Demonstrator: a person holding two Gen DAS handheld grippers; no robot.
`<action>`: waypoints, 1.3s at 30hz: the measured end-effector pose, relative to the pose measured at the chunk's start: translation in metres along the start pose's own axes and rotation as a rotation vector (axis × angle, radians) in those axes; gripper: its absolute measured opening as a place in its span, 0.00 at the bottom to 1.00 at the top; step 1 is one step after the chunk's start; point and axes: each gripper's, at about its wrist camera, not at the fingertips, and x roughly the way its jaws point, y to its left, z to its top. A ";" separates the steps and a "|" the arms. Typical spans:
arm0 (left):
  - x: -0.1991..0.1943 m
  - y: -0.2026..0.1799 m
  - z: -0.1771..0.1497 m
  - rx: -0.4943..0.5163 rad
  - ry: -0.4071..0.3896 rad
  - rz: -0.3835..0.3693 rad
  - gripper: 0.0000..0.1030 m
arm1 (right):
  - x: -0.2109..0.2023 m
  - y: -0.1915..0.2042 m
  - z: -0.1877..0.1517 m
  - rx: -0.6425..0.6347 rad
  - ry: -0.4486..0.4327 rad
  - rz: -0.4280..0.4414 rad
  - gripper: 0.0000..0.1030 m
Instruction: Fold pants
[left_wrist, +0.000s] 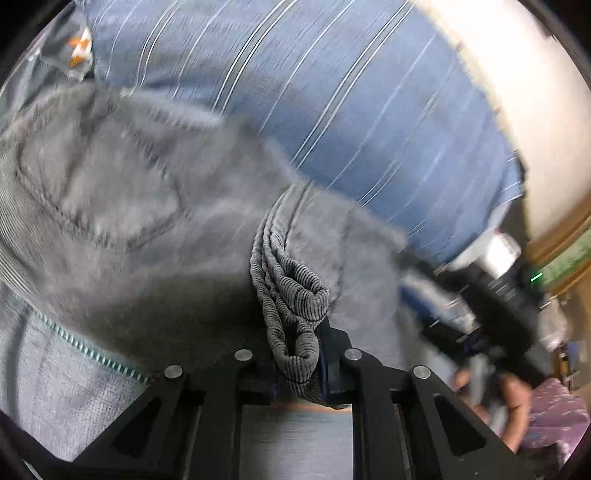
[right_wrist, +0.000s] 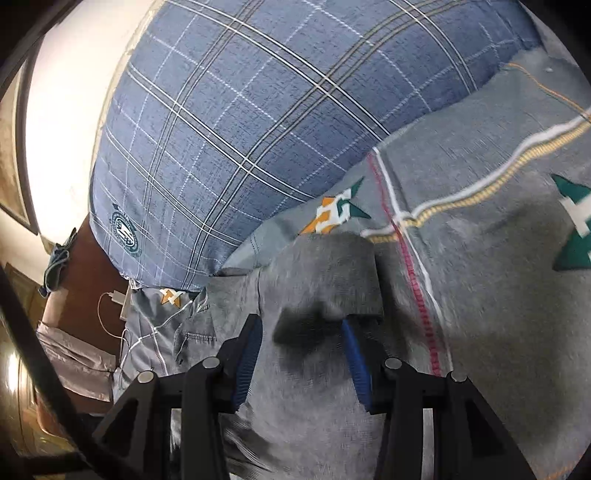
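The left gripper (left_wrist: 299, 363) is clenched on a bunched, ribbed fold of the grey corduroy pants (left_wrist: 147, 206); the gathered cloth stands up from between its closed jaws and loops over just ahead of them. Ahead and to the left of this gripper the rest of the pants spreads out, with a stitched back pocket (left_wrist: 99, 195) showing. Below and to the left of it lies a pale grey cloth with a teal stitched edge (left_wrist: 92, 350). Beyond the pants, further ahead, lies a blue striped bedcover (left_wrist: 332, 92). Off to its right, a hand (left_wrist: 498, 398) holds the other black tool, blurred.

The right gripper (right_wrist: 303, 332) has its jaws parted, blue pads (right_wrist: 247, 354) well apart, with pants cloth (right_wrist: 314, 387) lying between them; the pads do not visibly press on it. A flat grey end of the pants (right_wrist: 325, 269) sits just ahead of its fingertips. To the right of it spreads a grey bedsheet (right_wrist: 480, 258) with green and orange motifs and a red stitched line. Further ahead lies a blue checked pillow (right_wrist: 258, 129). Far to its left, a white cable (right_wrist: 110, 314) rests against a brown surface.
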 end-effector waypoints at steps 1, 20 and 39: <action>0.010 0.008 0.000 -0.025 0.028 -0.001 0.17 | 0.004 0.000 0.000 -0.003 0.001 -0.011 0.47; -0.082 0.041 0.046 -0.070 -0.109 0.058 0.47 | -0.009 0.041 -0.012 -0.176 -0.044 -0.086 0.47; -0.105 0.216 0.058 -0.581 -0.106 0.065 0.55 | 0.027 0.137 -0.106 -0.406 0.126 0.046 0.68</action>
